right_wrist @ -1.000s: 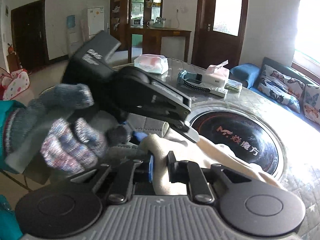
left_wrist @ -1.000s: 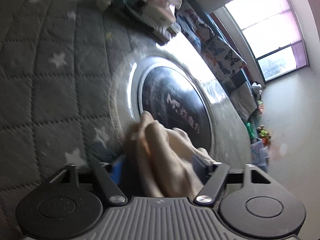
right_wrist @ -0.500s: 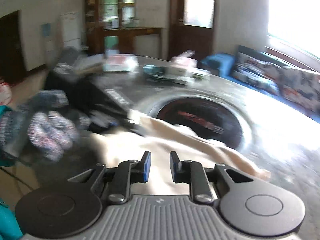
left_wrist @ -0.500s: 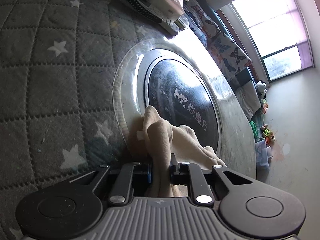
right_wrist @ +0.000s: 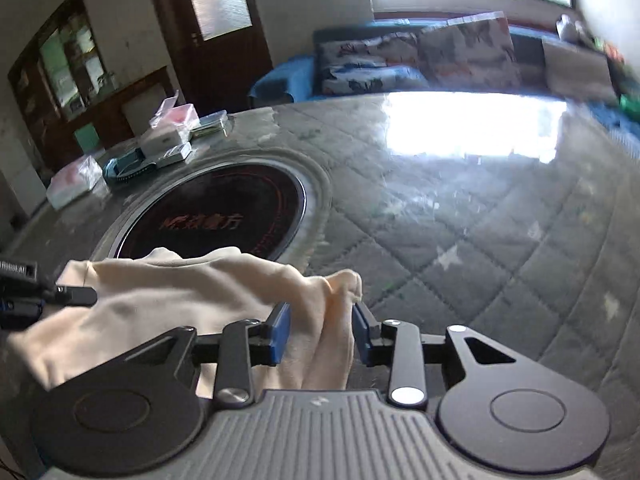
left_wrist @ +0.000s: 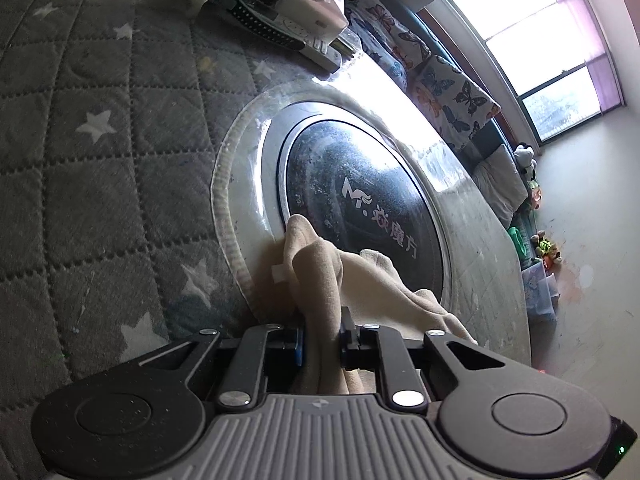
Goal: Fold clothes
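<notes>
A cream garment [left_wrist: 316, 272] lies bunched on the quilted grey table cover, over the rim of a round black hob. My left gripper [left_wrist: 323, 340] is shut on one end of it, and the fabric rises in a fold between the pads. In the right wrist view the cream garment [right_wrist: 180, 296] stretches from the left gripper's black fingers [right_wrist: 60, 292] at the far left across to my right gripper [right_wrist: 320, 332]. The right jaws stand fairly wide, with a thick bunch of the cloth filling the gap and touching both blue pads.
The black hob [right_wrist: 216, 212] is sunk in the table's middle. A tissue box [left_wrist: 308, 4], a remote [left_wrist: 276, 32] and small packets [right_wrist: 76, 178] sit along the far side. A sofa with butterfly cushions [left_wrist: 452, 96] stands behind, and grey quilted cover [right_wrist: 500, 248] stretches to the right.
The left gripper closed on the garment's end and stays there. The right gripper let go beside the left one, swung right along the cloth, and now has the other end between its pads.
</notes>
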A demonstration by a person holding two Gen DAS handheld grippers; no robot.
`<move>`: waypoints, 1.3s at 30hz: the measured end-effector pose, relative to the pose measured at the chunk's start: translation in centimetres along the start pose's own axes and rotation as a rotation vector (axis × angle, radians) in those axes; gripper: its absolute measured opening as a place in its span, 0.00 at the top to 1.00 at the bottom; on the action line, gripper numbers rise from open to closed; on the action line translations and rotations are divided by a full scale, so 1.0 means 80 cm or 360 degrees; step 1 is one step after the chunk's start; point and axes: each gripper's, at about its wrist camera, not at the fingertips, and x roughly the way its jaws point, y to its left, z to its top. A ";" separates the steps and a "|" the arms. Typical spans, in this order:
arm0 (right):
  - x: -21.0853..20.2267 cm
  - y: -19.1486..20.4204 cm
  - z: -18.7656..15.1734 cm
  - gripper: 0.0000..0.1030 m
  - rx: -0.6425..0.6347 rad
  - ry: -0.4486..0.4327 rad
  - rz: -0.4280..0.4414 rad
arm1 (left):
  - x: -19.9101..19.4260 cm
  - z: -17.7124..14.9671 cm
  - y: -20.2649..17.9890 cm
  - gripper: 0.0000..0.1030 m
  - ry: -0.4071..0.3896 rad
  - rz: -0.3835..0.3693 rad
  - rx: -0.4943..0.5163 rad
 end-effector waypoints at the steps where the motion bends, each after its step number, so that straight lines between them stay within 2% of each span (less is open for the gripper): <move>1: 0.004 -0.005 -0.001 0.61 0.0035 0.0008 0.0008 | 0.000 0.000 -0.001 0.84 0.0000 0.0004 0.0012; 6: 0.011 -0.011 -0.004 0.61 0.0098 0.0000 0.0044 | 0.001 0.002 -0.004 0.84 0.0000 0.0027 0.0060; 9: 0.011 -0.006 -0.003 0.88 0.0092 -0.0011 0.0058 | 0.001 0.002 -0.010 0.84 -0.0010 0.0050 0.0108; 10: 0.010 -0.005 -0.003 0.89 0.0090 -0.0016 0.0063 | 0.000 0.002 -0.013 0.84 -0.0015 0.0053 0.0128; 15: -0.023 0.000 0.005 0.90 0.0038 -0.0129 0.0046 | -0.004 0.005 -0.045 0.85 -0.0039 0.0023 0.0268; 18: -0.050 -0.002 0.015 0.90 -0.0011 -0.0210 -0.0016 | 0.000 0.004 -0.075 0.86 -0.0039 -0.0019 0.0344; 26: -0.102 -0.049 0.036 0.90 -0.0002 -0.0332 -0.0279 | 0.043 -0.013 -0.162 0.86 0.0006 -0.0098 0.0527; 34: -0.121 -0.119 0.034 0.90 0.0138 -0.0375 -0.0490 | 0.109 -0.042 -0.248 0.86 0.0088 -0.0114 0.0715; 39: -0.111 -0.157 0.028 0.90 0.0214 -0.0338 -0.0604 | 0.138 -0.059 -0.281 0.86 0.0125 -0.0113 0.0812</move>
